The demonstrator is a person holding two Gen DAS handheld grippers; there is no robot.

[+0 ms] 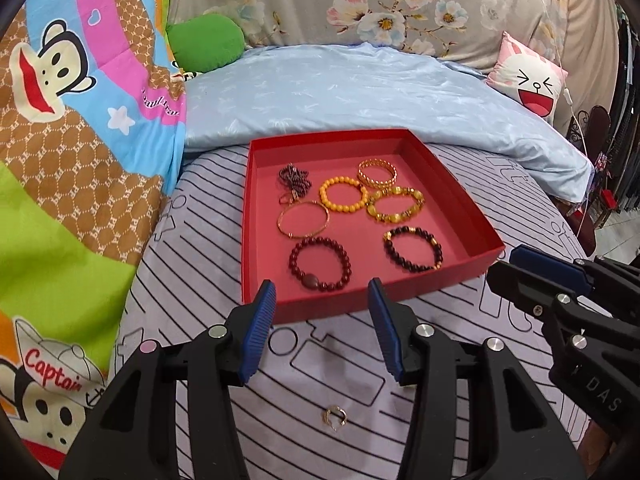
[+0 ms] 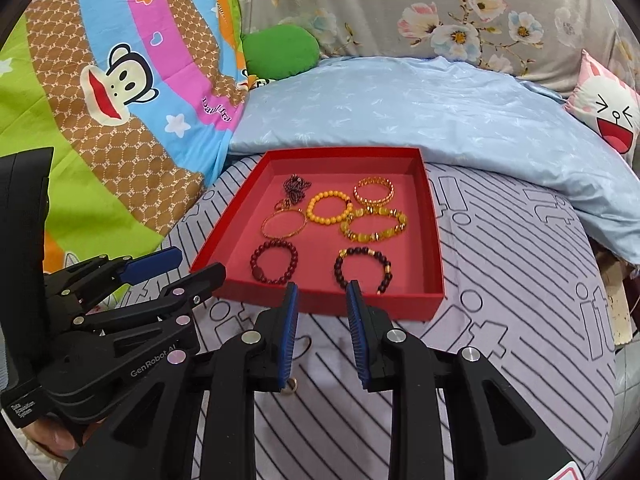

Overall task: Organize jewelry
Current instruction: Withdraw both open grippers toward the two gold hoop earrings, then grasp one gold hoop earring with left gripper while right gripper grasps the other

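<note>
Red tray [image 1: 460, 208], shallow, square, set on a bed with a grey striped sheet [image 1: 192, 280]; its far edge lies against a pale blue quilt [image 1: 360, 92]. Contents, all flat on the pink floor of the tray: dark chain necklace [image 1: 295, 182] at the far left corner; gold link bracelet [image 1: 377, 174] at the far right; orange bead bracelet [image 1: 343, 199] between them, just nearer; yellow stone bracelet [image 1: 396, 205] touching the orange one; thin gold bangle [image 1: 304, 219] at mid left; dark red bead bracelet [image 1: 320, 265] at near left; black bead bracelet with gold spacers [image 1: 414, 249] at near right. Outside the tray: one small gold ring [image 1: 334, 417] on the sheet, near the camera in the left wrist view, between the arms of the left hand-held gripper [image 1: 322, 292]. Left hand-held gripper: blue pads apart, nothing between them, tips over the near rim of the tray. Right hand-held gripper [image 2: 322, 292]: pads apart by a narrower gap, nothing held, tips likewise at the near rim. Surroundings: cartoon monkey blanket [image 1: 80, 120] to the left, green cushion [image 1: 206, 42] behind, floral bedding [image 1: 380, 4] at the back, pink laughing-face pillow [image 1: 528, 76] to the right.
</note>
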